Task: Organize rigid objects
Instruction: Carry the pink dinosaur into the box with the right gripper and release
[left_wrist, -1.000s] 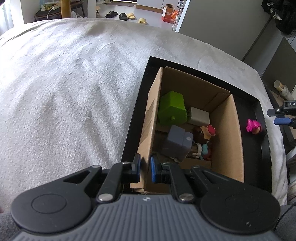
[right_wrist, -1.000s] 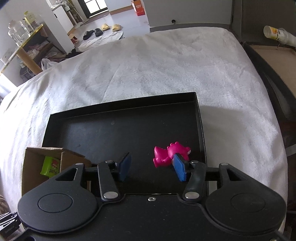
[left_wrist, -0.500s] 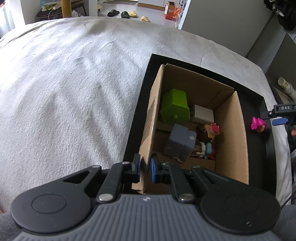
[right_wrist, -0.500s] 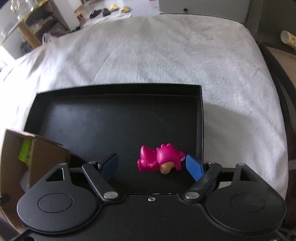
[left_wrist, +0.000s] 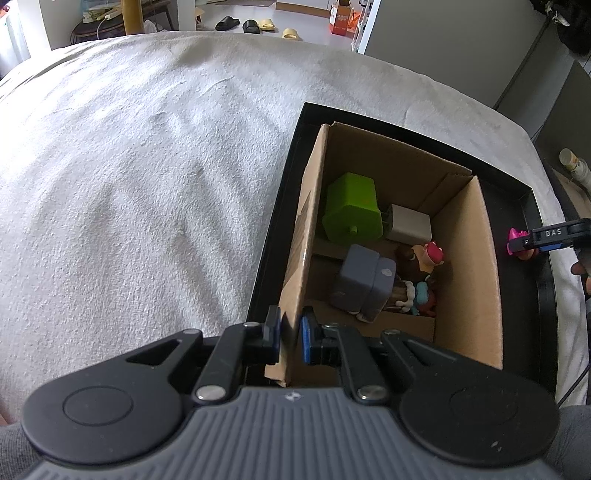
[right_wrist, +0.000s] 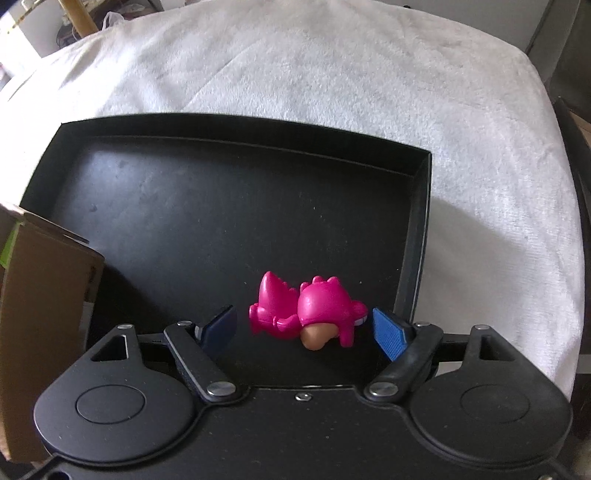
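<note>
The left gripper (left_wrist: 290, 334) pinches the box (left_wrist: 476, 266) wall. The right gripper (right_wrist: 304, 328) is wide apart around the pink toy (right_wrist: 310, 312) on the black tray (right_wrist: 221, 206).

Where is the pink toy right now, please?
In the right wrist view, the pink toy lies on the black tray near its right wall, between the open fingers of the right hand-held gripper, outside the cardboard box.
</note>
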